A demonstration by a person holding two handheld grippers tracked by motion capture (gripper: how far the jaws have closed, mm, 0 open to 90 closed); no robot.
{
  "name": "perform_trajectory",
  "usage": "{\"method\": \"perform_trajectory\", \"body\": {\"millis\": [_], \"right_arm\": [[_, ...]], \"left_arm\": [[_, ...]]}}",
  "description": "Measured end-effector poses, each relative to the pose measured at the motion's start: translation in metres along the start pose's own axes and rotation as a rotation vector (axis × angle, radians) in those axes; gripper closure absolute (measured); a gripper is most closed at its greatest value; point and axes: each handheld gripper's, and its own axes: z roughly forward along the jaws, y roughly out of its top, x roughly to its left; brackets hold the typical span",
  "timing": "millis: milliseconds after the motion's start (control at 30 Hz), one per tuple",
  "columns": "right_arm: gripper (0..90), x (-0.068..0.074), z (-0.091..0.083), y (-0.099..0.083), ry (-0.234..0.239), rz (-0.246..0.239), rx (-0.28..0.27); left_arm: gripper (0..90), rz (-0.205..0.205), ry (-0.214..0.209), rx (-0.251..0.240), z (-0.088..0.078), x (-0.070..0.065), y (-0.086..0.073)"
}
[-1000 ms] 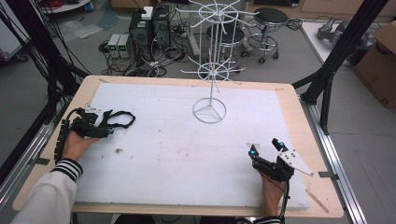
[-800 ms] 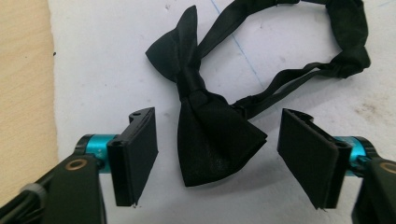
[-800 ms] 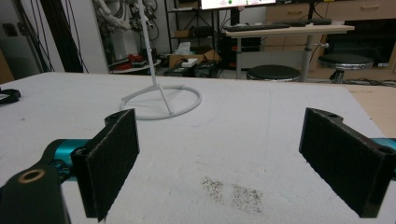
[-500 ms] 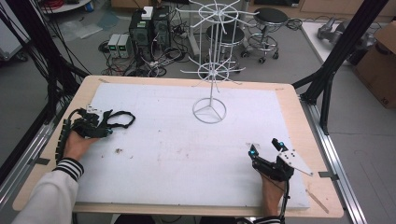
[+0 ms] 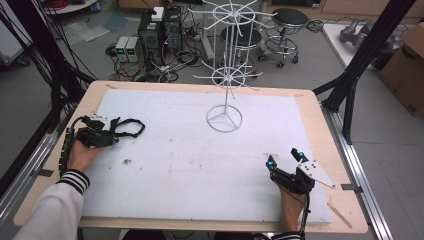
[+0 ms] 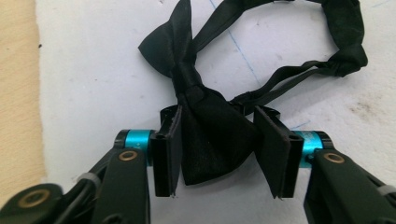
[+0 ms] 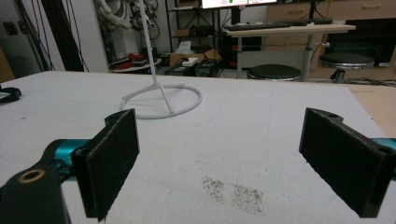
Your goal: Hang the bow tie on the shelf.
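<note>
A black bow tie [image 6: 210, 135] with its strap looped out behind lies on the white mat [image 5: 200, 150] at the left side. My left gripper [image 6: 218, 116] is down on the mat with one jaw on each side of the bow's near wing, and the wing looks uncrushed, so the gripper is open. In the high view the left gripper [image 5: 106, 138] and the bow tie [image 5: 127, 125] are near the mat's left edge. My right gripper [image 5: 285, 157] rests at the front right, wide open with nothing between its pads [image 7: 112, 158].
A white wire rack [image 5: 224, 118] stands on a ring base at the mat's back centre; its ring base [image 7: 161, 100] is ahead of the right gripper. Crumbs mark the mat [image 7: 233, 189]. Wooden table edges [image 5: 325, 130] frame the mat. Stools and computers stand beyond.
</note>
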Motion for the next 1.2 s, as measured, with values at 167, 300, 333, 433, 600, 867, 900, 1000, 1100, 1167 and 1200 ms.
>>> {"method": "perform_trajectory", "body": {"millis": [167,300,333,433,600,867,900,1000,1100,1167,1200], "right_arm": [[11.1,0.000,0.000,0.000,0.000,-0.001,0.000],[11.1,0.000,0.000,0.000,0.000,-0.001,0.003],[11.1,0.000,0.000,0.000,-0.001,-0.001,0.002],[11.1,0.000,0.000,0.000,-0.001,0.000,0.004],[11.1,0.000,0.000,0.000,-0.001,0.001,0.004],[11.1,0.000,0.001,0.000,-0.002,0.002,0.008],[11.1,0.000,0.001,0.000,-0.002,-0.001,0.006],[11.1,0.000,0.001,0.000,-0.002,-0.002,0.007],[11.1,0.000,0.001,0.000,-0.002,-0.005,0.007],[11.1,0.000,0.001,0.000,-0.002,-0.006,0.008],[11.1,0.000,0.001,0.000,-0.003,-0.006,0.008]], "left_arm": [[68.7,-0.004,0.014,-0.028,-0.005,0.002,0.001],[79.3,-0.013,0.009,-0.031,-0.007,0.004,0.000],[82.0,-0.016,0.011,-0.029,-0.007,0.005,0.000],[84.9,-0.036,0.003,-0.036,-0.007,0.005,-0.001],[86.4,-0.061,0.002,-0.042,-0.008,0.004,0.000],[87.0,-0.096,-0.041,-0.115,-0.015,0.006,0.001],[87.0,-0.105,-0.049,-0.132,-0.016,0.006,0.002],[87.0,-0.104,-0.068,-0.175,-0.020,0.005,0.003],[87.0,-0.116,-0.094,-0.212,-0.023,0.003,0.004],[87.0,-0.128,-0.114,-0.237,-0.026,0.002,0.005],[87.0,-0.131,-0.121,-0.246,-0.027,0.001,0.006]]}}
